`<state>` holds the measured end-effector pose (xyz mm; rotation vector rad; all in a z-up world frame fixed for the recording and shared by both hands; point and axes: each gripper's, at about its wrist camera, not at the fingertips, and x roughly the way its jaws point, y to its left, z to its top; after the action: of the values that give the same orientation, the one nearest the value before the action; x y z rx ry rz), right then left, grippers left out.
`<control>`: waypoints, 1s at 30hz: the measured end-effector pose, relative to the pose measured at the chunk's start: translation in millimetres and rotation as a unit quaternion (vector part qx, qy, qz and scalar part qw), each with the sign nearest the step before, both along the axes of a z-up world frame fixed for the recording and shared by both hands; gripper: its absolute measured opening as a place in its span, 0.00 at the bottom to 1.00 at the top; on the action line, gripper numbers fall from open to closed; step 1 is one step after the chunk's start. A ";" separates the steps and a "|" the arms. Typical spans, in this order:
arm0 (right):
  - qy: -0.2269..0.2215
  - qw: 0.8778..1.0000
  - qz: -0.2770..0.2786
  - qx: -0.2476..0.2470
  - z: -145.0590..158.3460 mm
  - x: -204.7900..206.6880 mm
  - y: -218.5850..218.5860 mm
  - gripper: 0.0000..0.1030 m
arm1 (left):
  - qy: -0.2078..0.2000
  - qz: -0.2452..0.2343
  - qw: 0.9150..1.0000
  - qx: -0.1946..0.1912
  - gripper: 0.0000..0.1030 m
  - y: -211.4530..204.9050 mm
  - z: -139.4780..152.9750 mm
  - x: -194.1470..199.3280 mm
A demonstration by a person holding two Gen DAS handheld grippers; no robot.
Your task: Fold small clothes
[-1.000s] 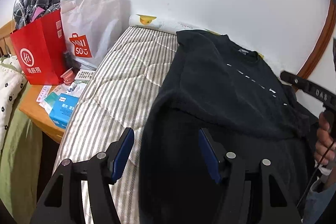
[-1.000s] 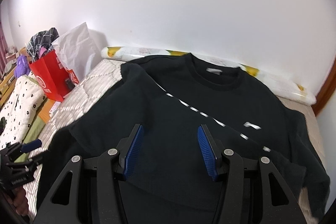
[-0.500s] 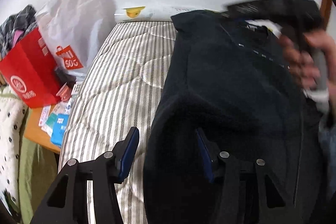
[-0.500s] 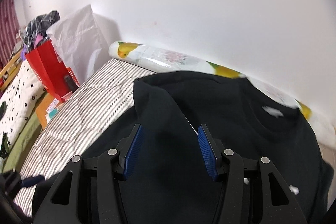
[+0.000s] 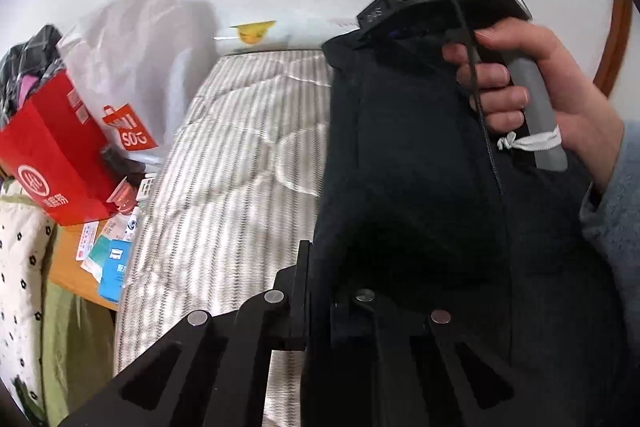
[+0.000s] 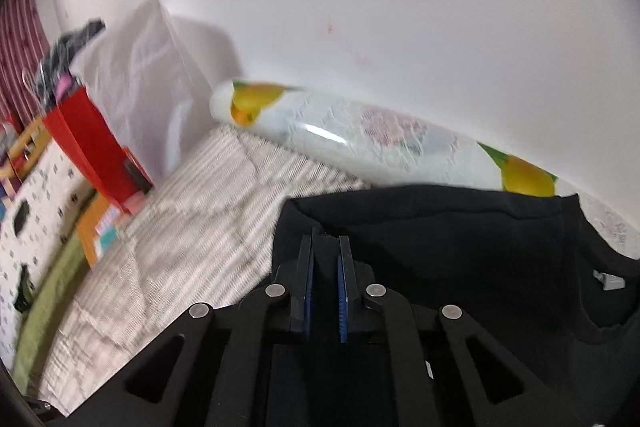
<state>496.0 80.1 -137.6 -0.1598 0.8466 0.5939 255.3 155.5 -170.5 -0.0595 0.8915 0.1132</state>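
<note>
A black sweatshirt [image 5: 408, 155] lies on the striped mattress [image 5: 240, 163]; it also shows in the right wrist view [image 6: 460, 247]. My left gripper [image 5: 316, 267] is shut on the sweatshirt's left edge near the bottom. My right gripper [image 6: 325, 259] is shut on the sweatshirt's upper left corner, near the shoulder. In the left wrist view the right gripper's body [image 5: 440, 7] and the hand holding it sit over the top of the sweatshirt. The white neck label [image 6: 608, 281] shows at the right.
A red paper bag [image 5: 56, 155] and a white shopping bag [image 5: 132, 67] stand at the mattress's left, with small boxes on a wooden stand [image 5: 108, 259]. A fruit-print roll [image 6: 360, 143] lies along the white wall. A spotted blanket [image 6: 36, 211] lies at left.
Both grippers have closed on the sweatshirt's left edge. The right gripper moved left and forward to the upper corner, and it now shows large in the left wrist view.
</note>
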 end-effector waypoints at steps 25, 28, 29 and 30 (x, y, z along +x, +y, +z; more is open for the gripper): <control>-0.029 0.998 -0.027 -0.044 30.0 -64.0 -38.6 0.36 | 0.039 0.026 0.997 -0.069 0.29 16.6 5.0 -16.7; -0.042 0.996 -0.051 -0.064 37.2 -95.5 -79.5 0.36 | 0.030 0.025 0.997 -0.068 0.36 13.3 16.0 -31.8; -0.045 0.995 -0.062 -0.070 39.4 -105.6 -92.4 0.36 | 0.025 0.025 0.997 -0.071 0.37 12.1 20.9 -39.1; -0.047 0.993 -0.072 -0.075 43.0 -116.7 -109.4 0.36 | 0.021 0.026 0.997 -0.075 0.41 11.8 24.4 -44.8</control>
<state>379.3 -29.3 -94.6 -0.2589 0.8029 0.3839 210.4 167.3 -146.1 -0.2212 0.9393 0.0953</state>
